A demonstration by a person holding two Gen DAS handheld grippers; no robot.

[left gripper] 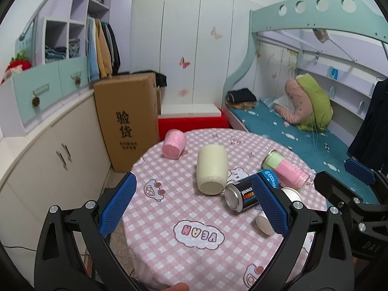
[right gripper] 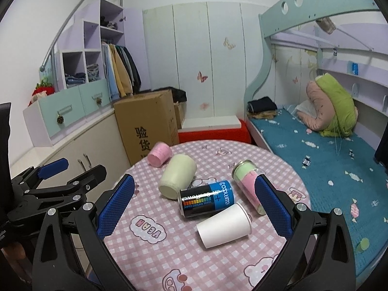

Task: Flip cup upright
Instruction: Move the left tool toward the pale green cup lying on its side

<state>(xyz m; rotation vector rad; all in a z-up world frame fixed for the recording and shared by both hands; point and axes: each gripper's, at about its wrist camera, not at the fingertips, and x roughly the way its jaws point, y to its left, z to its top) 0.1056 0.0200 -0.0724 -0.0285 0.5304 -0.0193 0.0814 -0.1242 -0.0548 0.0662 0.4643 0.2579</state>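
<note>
The white paper cup (right gripper: 224,225) lies on its side on the pink checked tabletop (right gripper: 169,254), just near of the dark can (right gripper: 206,198). The left gripper (left gripper: 194,206) and right gripper (right gripper: 194,208) hover with fingers wide apart, holding nothing.

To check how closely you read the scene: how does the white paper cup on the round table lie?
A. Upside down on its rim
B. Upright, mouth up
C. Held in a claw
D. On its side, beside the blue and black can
D: in the right wrist view the paper cup lies on its side against the can on the table; both claws are open and hold nothing.
</note>
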